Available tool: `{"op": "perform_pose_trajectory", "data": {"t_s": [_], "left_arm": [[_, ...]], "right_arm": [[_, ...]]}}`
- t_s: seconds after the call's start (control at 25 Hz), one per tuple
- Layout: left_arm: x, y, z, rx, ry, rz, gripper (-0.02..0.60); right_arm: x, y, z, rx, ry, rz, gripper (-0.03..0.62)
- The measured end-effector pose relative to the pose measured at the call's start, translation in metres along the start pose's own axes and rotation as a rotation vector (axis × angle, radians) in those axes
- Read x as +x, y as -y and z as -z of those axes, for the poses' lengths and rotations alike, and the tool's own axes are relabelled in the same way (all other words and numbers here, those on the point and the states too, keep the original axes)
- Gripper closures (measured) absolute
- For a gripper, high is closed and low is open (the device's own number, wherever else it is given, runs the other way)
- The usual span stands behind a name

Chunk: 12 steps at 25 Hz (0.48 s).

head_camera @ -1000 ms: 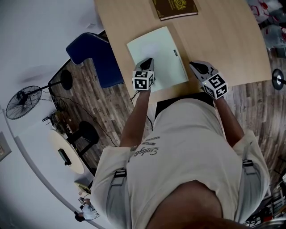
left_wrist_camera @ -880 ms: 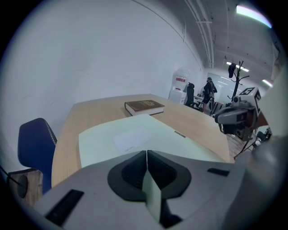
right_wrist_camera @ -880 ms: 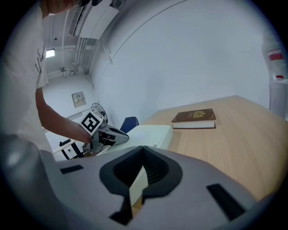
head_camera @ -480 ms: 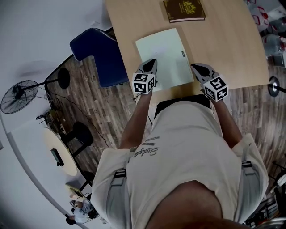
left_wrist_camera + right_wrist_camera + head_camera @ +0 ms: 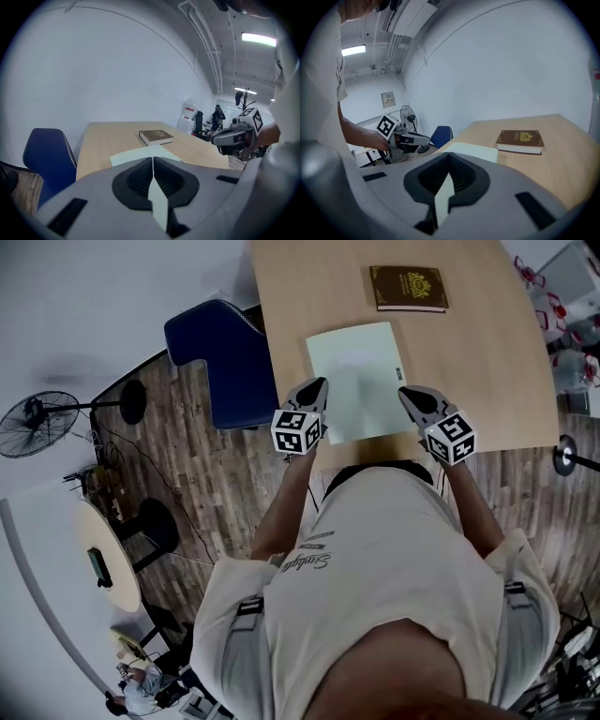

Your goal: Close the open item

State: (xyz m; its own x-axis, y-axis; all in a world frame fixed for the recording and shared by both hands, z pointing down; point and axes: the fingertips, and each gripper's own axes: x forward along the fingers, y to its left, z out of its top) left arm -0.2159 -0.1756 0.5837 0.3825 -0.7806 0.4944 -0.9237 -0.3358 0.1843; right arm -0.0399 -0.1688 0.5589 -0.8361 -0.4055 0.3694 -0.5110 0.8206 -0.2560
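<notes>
A pale green book (image 5: 354, 381) lies flat with its cover down near the front edge of the wooden table (image 5: 309, 296). My left gripper (image 5: 314, 388) hangs at the book's near left corner, my right gripper (image 5: 410, 395) at its near right corner. Both sets of jaws stand shut with nothing held. The left gripper view shows the pale green book (image 5: 136, 154) just past my left gripper (image 5: 153, 161), with the right gripper (image 5: 234, 138) off to the side. In the right gripper view the pale green book (image 5: 476, 151) lies beyond my right gripper (image 5: 449, 157).
A closed brown book (image 5: 407, 288) lies farther back on the table. A blue chair (image 5: 220, 357) stands at the table's left side. On the floor to the left are a fan (image 5: 37, 423) and a small round table (image 5: 103, 554).
The head view has shifted, so table and books sit farther right in the frame. Both grippers have drawn back slightly to the pale book's near corners. The book lies as before.
</notes>
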Motion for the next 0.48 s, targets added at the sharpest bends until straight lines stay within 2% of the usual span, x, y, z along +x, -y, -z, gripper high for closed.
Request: {"op": "perform_pose_trajectory", "data": {"t_s": [0.12,0.32,0.48], "left_arm": [[-0.01,-0.002,-0.01,0.014,0.032,-0.005,0.565],[-0.03,-0.007,-0.03,0.048,0.092,-0.028,0.566],[-0.043,-0.007,-0.047,0.039,0.129,-0.043,0.565]], "right_arm": [[0.003,-0.006,-0.024,-0.052,0.03,-0.008,0.599],[-0.001,-0.016,-0.071,-0.181,0.114,0.026,0.599],[-0.006,-0.02,-0.101,-0.258,0.159,0.035,0.597]]}}
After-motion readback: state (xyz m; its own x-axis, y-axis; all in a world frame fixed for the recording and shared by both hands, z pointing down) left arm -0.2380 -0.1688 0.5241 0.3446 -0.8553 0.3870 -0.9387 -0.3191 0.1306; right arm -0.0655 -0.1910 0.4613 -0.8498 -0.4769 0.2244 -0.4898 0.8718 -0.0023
